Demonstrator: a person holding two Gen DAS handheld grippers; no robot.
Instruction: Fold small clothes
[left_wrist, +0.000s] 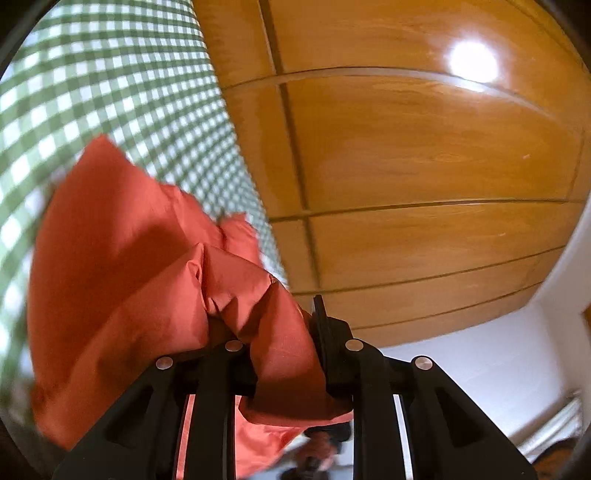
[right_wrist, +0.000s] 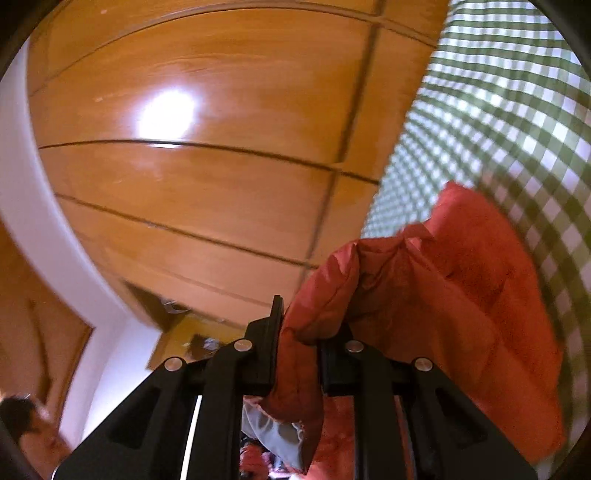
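Note:
An orange-red garment (left_wrist: 122, 266) hangs between both grippers, held up in the air. My left gripper (left_wrist: 284, 332) is shut on one bunched part of it; the cloth drapes over the left finger and hides it. In the right wrist view the same garment (right_wrist: 454, 280) spreads to the right. My right gripper (right_wrist: 299, 332) is shut on a bunched fold of it, and a light grey inner lining (right_wrist: 277, 432) shows below the jaws.
A green-and-white checked cloth (left_wrist: 110, 85) covers the surface behind the garment, also in the right wrist view (right_wrist: 498, 103). Glossy wooden panels (left_wrist: 406, 147) fill the rest. A white wall (left_wrist: 480, 369) and a person's head (right_wrist: 22, 417) show at the edges.

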